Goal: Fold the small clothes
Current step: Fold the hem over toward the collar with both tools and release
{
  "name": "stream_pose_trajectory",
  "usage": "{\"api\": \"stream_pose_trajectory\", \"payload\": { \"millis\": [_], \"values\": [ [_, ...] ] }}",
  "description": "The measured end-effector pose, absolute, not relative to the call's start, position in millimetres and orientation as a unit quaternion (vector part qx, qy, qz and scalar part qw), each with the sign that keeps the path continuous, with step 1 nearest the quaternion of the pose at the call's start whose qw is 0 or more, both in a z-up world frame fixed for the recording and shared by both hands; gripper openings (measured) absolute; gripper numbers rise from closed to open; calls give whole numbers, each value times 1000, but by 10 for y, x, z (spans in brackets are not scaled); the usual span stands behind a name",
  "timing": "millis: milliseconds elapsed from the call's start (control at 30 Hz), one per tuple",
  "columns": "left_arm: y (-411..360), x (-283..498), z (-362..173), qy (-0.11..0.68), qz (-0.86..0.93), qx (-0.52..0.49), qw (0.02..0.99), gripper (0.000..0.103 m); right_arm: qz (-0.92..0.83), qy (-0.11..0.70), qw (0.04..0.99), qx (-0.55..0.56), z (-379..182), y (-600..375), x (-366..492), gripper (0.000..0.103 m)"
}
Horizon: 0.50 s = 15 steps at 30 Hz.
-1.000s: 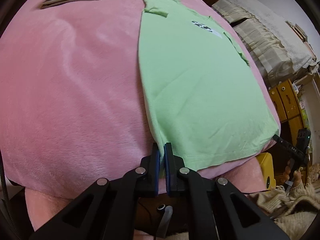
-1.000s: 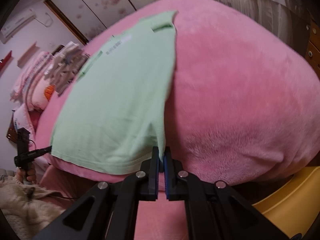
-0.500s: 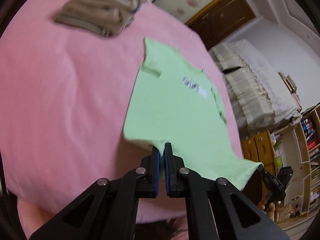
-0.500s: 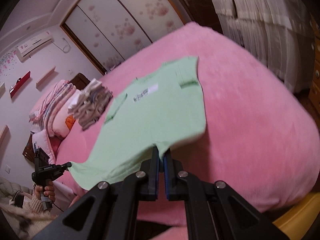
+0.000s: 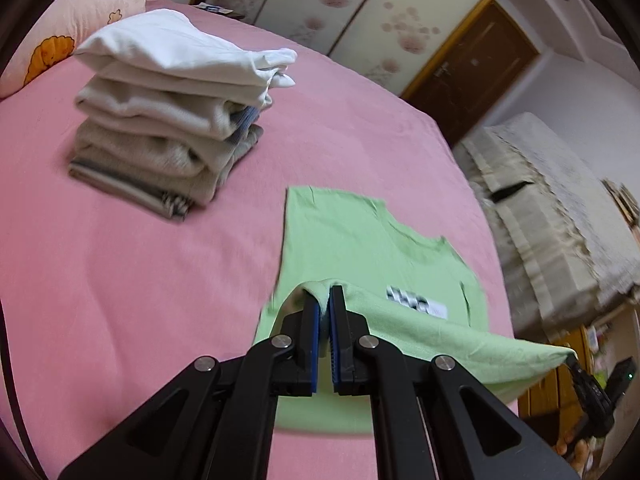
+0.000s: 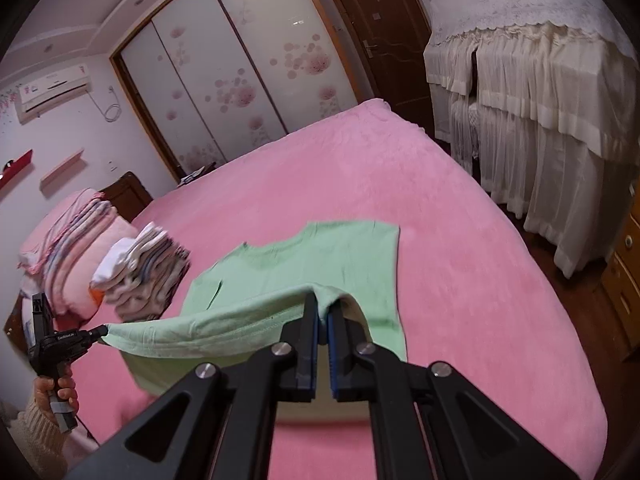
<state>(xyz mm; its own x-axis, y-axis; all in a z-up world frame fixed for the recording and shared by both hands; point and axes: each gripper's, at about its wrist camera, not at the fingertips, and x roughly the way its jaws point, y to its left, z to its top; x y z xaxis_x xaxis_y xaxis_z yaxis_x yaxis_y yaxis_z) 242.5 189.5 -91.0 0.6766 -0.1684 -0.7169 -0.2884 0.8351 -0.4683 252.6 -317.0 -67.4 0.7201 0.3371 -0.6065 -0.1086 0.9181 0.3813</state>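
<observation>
The green T-shirt [image 5: 352,240] lies on the pink bed [image 5: 120,280], collar end flat towards the far side and hem end lifted off the cover. Each bottom corner is pinched in a tool: the left tool [image 5: 324,300] is clamped tight on one hem corner, the right tool [image 6: 323,304] equally tight on the other, with only a thin fold of cloth between the blue pads [image 5: 316,320]. In the right wrist view the left tool shows again at the far end of the hem [image 6: 200,332], gripped by the person's hand [image 6: 56,392], and the hem hangs between the two tools in a shallow sag.

Holding both corners at once keeps the hem straight and level, so the lower half can travel as one flat sheet rather than bunching. The shoulders rest on the bed, which anchors the shirt and lets the crease form across its middle. Judging by the raised hem above the printed label [image 5: 416,302], the step in hand is folding the bottom up over the chest towards the collar.

A stack of folded clothes [image 5: 172,120] sits well apart on the left side of the bed, near the pink pillows [image 6: 72,248]; presumably the shirt joins it once folded.
</observation>
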Motion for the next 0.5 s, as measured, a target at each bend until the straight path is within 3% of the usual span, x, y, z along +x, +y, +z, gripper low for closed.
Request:
{"api": "stream_pose_trajectory", "payload": {
  "millis": [500],
  "values": [
    [1917,4174,-1581,437,75,-276,853,2,51,407,889,203,-1547,-3039,4246,4]
  ]
}}
